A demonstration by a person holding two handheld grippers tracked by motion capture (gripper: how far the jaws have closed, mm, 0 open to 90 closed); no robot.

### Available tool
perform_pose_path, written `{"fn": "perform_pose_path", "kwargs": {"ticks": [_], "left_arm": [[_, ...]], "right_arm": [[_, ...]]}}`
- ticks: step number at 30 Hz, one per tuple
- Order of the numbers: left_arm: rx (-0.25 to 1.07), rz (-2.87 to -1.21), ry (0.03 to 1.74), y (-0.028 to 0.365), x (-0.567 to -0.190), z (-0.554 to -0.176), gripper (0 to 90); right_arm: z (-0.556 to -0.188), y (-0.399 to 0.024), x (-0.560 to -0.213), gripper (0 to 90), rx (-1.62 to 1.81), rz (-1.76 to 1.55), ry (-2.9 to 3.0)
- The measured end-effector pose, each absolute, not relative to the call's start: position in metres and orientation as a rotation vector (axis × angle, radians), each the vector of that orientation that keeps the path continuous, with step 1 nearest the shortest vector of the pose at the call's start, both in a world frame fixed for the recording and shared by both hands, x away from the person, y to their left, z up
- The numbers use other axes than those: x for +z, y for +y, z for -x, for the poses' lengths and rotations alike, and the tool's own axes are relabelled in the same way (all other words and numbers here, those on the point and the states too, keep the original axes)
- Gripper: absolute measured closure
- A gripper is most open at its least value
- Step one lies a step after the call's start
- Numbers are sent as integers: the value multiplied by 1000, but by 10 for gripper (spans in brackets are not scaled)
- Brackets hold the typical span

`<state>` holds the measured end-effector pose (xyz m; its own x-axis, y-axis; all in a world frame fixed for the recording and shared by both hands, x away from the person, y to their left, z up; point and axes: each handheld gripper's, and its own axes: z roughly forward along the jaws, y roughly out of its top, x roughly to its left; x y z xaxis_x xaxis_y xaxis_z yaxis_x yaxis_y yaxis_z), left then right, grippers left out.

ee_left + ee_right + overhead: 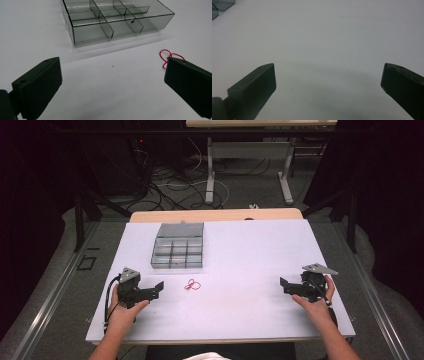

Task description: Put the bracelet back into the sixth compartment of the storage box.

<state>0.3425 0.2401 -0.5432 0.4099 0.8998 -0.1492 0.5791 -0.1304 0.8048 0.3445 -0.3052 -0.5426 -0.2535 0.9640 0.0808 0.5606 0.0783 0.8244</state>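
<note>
No brand, label or readable writing shows on anything here. The bench [240,250] is a pale, flat-topped surface with a strip of bare wood along its far edge, and most of it lies open: the whole middle and right part carries nothing, and the near edge between the two forearms is free as well. A clear smoky-grey divided box [178,252] sits toward the far left part of the bench, well back from the left edge and just short of the far edge; in the left gripper view the divided box [112,22] shows thin partitions forming rows of small compartments, and those that can be seen hold nothing, apart from a small dark spot on one partition that cannot be made out. A red rubber band [192,284], looped over itself, lies on the bare surface just in front of the box, apart from it, toward the near side. The left gripper [159,290] rests near the left near corner, held in the person's left hand [124,312], its jaws spread wide with nothing between them; the band [168,57] lies just past one jaw tip. The right gripper [284,284] rests near the right near corner in the right hand [315,305], jaws likewise wide apart over bare bench.
</note>
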Motion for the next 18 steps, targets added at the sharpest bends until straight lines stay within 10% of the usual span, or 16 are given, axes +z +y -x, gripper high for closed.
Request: {"fn": "perform_pose_path", "kwargs": {"ticks": [18], "left_arm": [[458,-1864,1275,224,-546,-345,19]], "right_arm": [[-346,-314,-546,8,1099,-1537,1855]]}}
